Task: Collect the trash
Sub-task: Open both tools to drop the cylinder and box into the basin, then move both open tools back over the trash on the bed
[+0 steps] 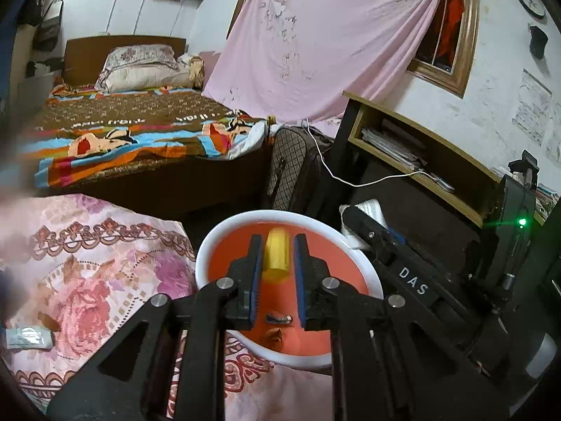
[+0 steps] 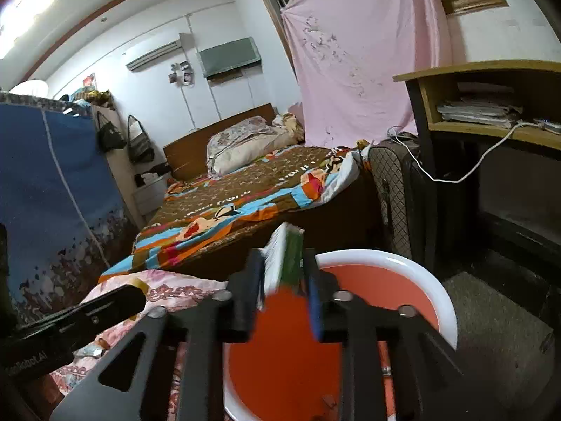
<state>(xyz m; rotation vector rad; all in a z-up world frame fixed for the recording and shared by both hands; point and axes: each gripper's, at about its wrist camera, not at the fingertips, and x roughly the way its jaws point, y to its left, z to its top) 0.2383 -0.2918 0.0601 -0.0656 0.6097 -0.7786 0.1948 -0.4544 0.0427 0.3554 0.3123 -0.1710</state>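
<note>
An orange bin with a white rim [image 1: 210, 245] stands at the edge of a pink floral cloth [image 1: 105, 266]. My left gripper [image 1: 277, 242] hangs over the bin, open. A blurred yellow piece [image 1: 277, 259] lies loose in the gap between its blue pads, touching neither. A silver wrapper [image 1: 278, 317] and a brown scrap [image 1: 275, 337] lie on the bin's floor. My right gripper [image 2: 281, 256] is over the same bin's rim [image 2: 420, 273], open, with a tilted green and white packet [image 2: 285, 256] loose between the pads. A white sachet [image 1: 28, 337] lies on the cloth.
The right gripper's black body [image 1: 413, 280] crowds the bin's right side. The left gripper's finger [image 2: 105, 305] reaches in from the lower left. A bed [image 1: 140, 133] lies behind, a quilted bag [image 1: 294, 165] and a desk with a shelf [image 1: 420, 147] to the right.
</note>
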